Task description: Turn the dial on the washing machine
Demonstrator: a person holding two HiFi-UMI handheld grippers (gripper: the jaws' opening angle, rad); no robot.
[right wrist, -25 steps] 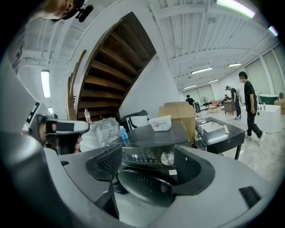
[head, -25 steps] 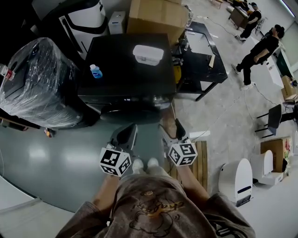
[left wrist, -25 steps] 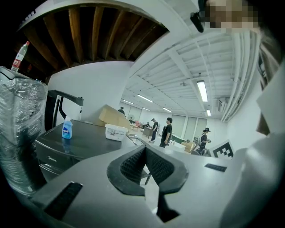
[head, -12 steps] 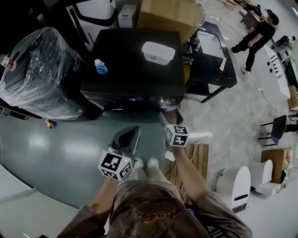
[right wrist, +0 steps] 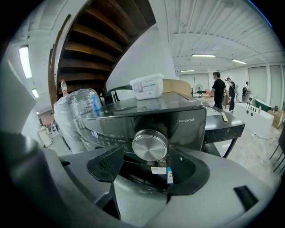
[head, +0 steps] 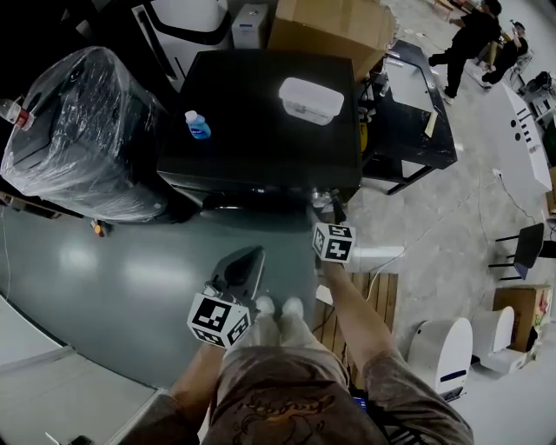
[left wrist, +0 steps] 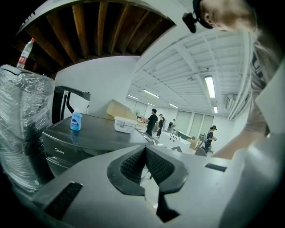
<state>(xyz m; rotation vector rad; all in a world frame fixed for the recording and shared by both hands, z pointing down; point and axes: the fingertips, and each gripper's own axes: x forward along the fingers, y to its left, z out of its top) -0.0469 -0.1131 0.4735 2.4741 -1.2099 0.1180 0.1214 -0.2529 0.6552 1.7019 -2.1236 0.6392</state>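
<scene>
The black washing machine (head: 261, 113) stands in front of me, seen from above in the head view. Its round silver dial (right wrist: 149, 145) sits on the front panel's right side, centred in the right gripper view. My right gripper (right wrist: 149, 164) is open; its jaws stand either side of the dial, just short of it and not touching. In the head view that right gripper (head: 327, 213) is at the machine's front right edge. My left gripper (left wrist: 145, 164) is shut on nothing, held low and back from the machine (left wrist: 84, 140), as the left gripper (head: 246, 259) also shows in the head view.
A blue bottle (head: 197, 125) and a white lidded box (head: 310, 99) rest on the machine's top. A plastic-wrapped appliance (head: 78, 139) stands to the left, a black table (head: 408, 113) to the right, a cardboard box (head: 326, 26) behind. People (head: 469, 35) stand far right.
My right gripper has moved forward and up to the machine's front panel at the dial. The left gripper has stayed low and shut.
</scene>
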